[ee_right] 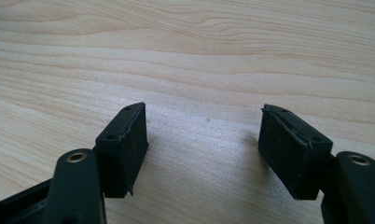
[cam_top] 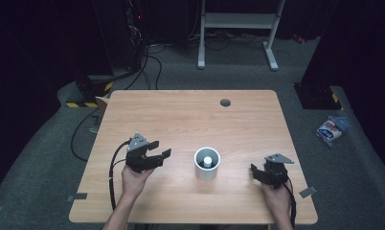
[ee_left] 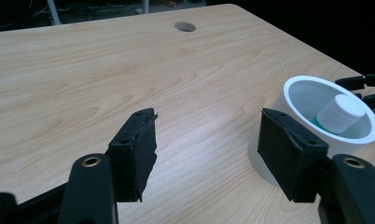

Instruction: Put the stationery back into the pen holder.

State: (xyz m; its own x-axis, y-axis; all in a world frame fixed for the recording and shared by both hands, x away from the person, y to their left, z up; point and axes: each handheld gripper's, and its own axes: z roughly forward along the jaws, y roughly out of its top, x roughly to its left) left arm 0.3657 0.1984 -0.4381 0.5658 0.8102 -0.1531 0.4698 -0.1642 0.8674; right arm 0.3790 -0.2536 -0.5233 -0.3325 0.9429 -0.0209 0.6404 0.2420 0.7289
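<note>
A white cup [cam_top: 207, 165] stands near the middle of the wooden table [cam_top: 190, 115], with a small bottle [cam_top: 207, 161] with a white ribbed cap inside it. My left gripper [cam_top: 163, 148] hovers left of the cup, open and empty, its jaws pointing toward it. In the left gripper view the open left gripper [ee_left: 209, 135] frames bare wood, and the cup [ee_left: 297, 93] with the capped bottle [ee_left: 340, 113] sits just beyond the right jaw. My right gripper [cam_top: 258, 165] rests right of the cup, open. The right gripper view has the right gripper [ee_right: 204, 126] over bare table [ee_right: 176, 46].
A round cable hole [cam_top: 225, 102] lies near the table's far edge. On the floor beyond stand a white metal frame [cam_top: 238, 21] and cables [cam_top: 152, 62] at the left. A blue and white packet [cam_top: 332, 129] lies on the floor at the right.
</note>
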